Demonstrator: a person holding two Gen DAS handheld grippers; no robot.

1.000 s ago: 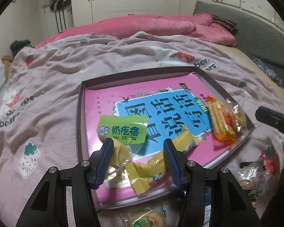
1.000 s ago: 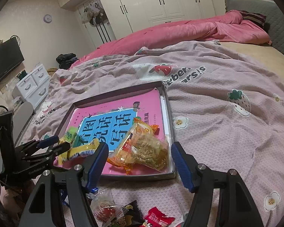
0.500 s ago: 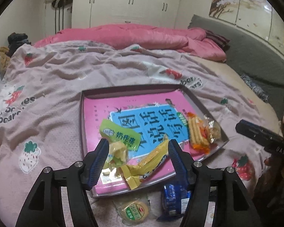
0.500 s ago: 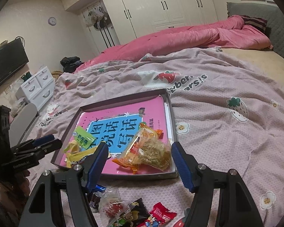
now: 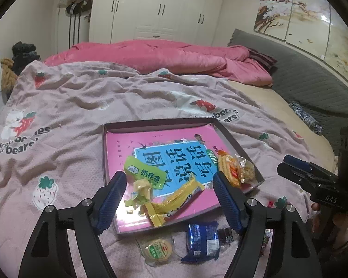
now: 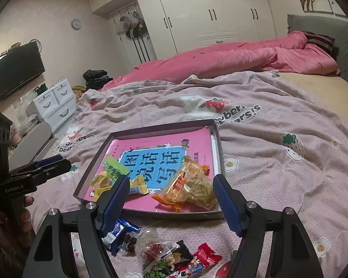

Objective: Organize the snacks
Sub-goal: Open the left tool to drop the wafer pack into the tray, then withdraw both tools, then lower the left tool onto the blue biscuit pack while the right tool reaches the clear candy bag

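Note:
A shallow grey tray (image 5: 157, 122) lined with a pink and blue book lies on the strawberry-print bedspread. In it lie a green packet (image 5: 146, 173), a yellow wrapper (image 5: 174, 201) and an orange cracker packet (image 5: 229, 166). My left gripper (image 5: 169, 178) hovers above the tray's near edge. Its jaws are opening and no pad presses on anything. My right gripper (image 6: 171, 181) hangs open over the orange packet (image 6: 190, 185) without touching it. Loose snacks lie in front of the tray: a round green-labelled one (image 5: 159, 250), a blue packet (image 5: 201, 238) and a red packet (image 6: 206, 257).
A pink quilt (image 5: 150, 55) is bunched across the far side of the bed. A grey padded headboard (image 5: 301, 74) runs along the right. White drawers (image 6: 55, 104) and a wall television (image 6: 14, 74) stand left of the bed. Bare bedspread (image 6: 278, 162) spreads right of the tray.
Both grippers rose and drew back from the tray. The left jaws widened, leaving the green and yellow packets lying in the tray. Loose snacks in front of the tray came into view.

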